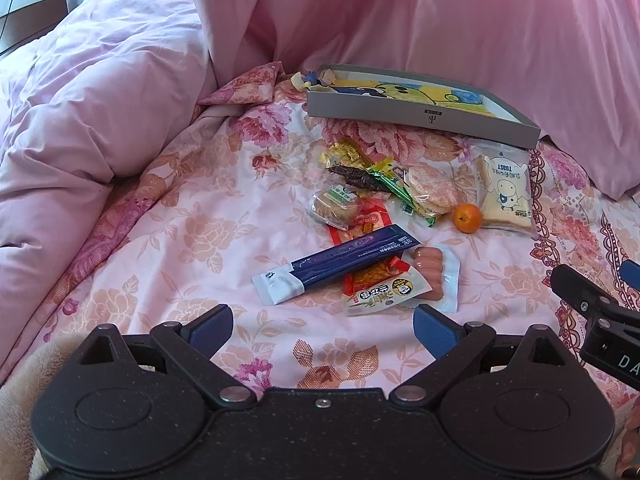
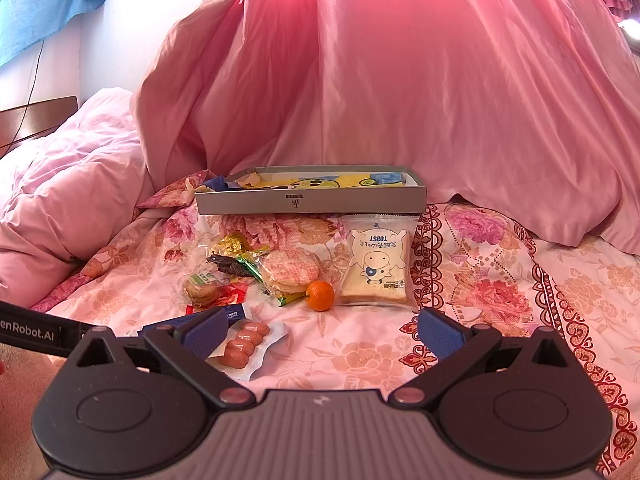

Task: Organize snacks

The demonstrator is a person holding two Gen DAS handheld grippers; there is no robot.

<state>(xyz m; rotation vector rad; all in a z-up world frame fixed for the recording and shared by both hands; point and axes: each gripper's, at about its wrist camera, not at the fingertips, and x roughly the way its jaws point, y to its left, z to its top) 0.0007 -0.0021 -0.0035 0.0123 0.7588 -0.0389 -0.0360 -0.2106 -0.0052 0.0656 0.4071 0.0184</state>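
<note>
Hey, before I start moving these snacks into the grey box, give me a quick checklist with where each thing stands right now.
1. Left tool open and empty: ok.
2. Right tool open and empty: ok.
3. Grey box open on top, ready to receive: ok.
4. Room in the box: cannot tell; a cartoon-printed lining and crumpled bits show inside.
5. Snacks separated for clean grabs: not ok; the blue packet lies over red wrappers beside the sausage pack.
6. Orange and toast bag lying flat on the bed: ok.
</note>
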